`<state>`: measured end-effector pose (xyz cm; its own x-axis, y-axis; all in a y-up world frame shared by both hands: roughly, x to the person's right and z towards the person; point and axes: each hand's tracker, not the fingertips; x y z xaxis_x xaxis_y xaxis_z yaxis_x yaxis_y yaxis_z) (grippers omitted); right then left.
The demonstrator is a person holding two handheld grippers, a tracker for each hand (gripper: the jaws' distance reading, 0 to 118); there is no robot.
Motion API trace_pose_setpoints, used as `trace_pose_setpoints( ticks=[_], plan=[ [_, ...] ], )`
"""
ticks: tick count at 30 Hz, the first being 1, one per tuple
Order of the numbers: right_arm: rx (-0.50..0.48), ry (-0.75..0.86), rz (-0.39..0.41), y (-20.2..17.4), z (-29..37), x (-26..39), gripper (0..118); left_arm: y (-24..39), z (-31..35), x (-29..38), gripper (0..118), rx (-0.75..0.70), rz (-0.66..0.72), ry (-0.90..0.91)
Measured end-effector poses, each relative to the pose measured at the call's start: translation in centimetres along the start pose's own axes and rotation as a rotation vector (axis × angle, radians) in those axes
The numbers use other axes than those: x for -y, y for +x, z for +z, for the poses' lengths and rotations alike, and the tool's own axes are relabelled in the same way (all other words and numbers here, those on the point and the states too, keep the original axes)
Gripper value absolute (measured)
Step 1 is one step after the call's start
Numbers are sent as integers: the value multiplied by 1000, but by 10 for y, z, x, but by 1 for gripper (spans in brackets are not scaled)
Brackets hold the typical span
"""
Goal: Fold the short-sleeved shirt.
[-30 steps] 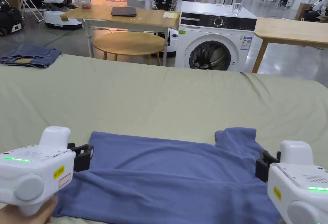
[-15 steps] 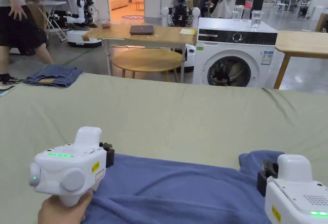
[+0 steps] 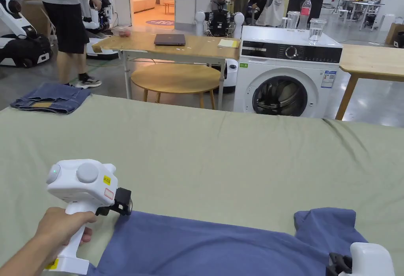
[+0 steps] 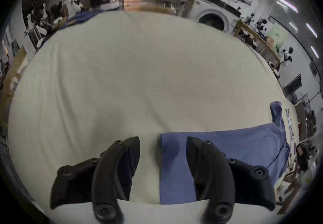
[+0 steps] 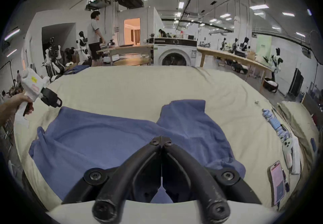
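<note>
The blue short-sleeved shirt [image 3: 221, 245] lies spread on the green-covered bed [image 3: 221, 150], under and in front of both your grippers. I judge it light, soft and limp: it will sag and crease wherever you lift it, and thin cloth can slip from the jaws if you take only one layer at the very edge. Better to take hold at a corner or a seam, where the fabric is doubled, and to lift both ends together so the fold line stays straight.

Your left gripper [image 4: 163, 142] has its jaws wide apart. The corner of the shirt lies between them: the straight side edge runs up through the gap, one jaw is over the blue cloth and the other is over the bare cover. They do not pinch anything yet. I think closing here would catch that corner.

Your right gripper [image 5: 161, 140] has its jaws together, tips meeting. They are over the shirt near the sleeve [image 5: 185, 116], which lies just beyond the tips. Whether any cloth is nipped between them, I cannot tell.
</note>
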<state>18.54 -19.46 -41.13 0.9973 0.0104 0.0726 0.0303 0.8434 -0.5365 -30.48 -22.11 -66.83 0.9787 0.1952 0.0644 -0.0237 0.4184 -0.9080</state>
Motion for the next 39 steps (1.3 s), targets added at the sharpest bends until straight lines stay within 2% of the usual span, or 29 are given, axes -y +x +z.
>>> trace_pose_setpoints(
  ticks=[3, 6, 7, 9, 10, 11, 17, 20, 26, 27, 28, 29, 31, 39],
  plan=[
    [12, -24, -4, 7, -8, 3, 0, 6, -23, 2, 56, -39, -18, -90],
    [23, -40, -8, 10, -11, 5, 0, 17, -25, 2, 56, -83, -53, -55],
    [25, -43, -13, 12, -13, 5, 0, 19, -27, 2, 52, -105, -68, -49],
    [21, -54, -25, 8, -12, 4, 0, 30, -29, 8, 37, -146, -150, -33],
    [21, -61, -30, 8, -14, 4, 0, 36, -30, 9, 23, -149, -179, -29],
    [23, -68, -33, 8, -16, 4, 0, 39, -28, 9, 0, -148, -193, -24],
    [35, -115, -69, 30, -32, -10, 0, 50, -8, 28, 0, -145, -226, 79],
    [64, -142, -57, 43, -45, -31, 0, 46, 11, 39, 0, -67, -141, 138],
    [123, -256, -40, 80, -100, -76, 0, 47, 41, 62, 0, -48, -131, 203],
    [124, -290, -42, 88, -113, -82, 5, 46, 43, 64, 0, -48, -127, 208],
    [130, -309, -51, 95, -125, -87, 16, 46, 45, 67, 0, -51, -123, 213],
    [135, -340, -62, 96, -131, -92, 32, 48, 47, 70, 0, -51, -122, 217],
    [138, -386, -95, 109, -152, -98, 50, 49, 48, 72, 0, -48, -114, 226],
    [91, -556, -76, 124, -202, -93, 52, 52, 50, 78, 0, -51, -110, 229]
  ],
)
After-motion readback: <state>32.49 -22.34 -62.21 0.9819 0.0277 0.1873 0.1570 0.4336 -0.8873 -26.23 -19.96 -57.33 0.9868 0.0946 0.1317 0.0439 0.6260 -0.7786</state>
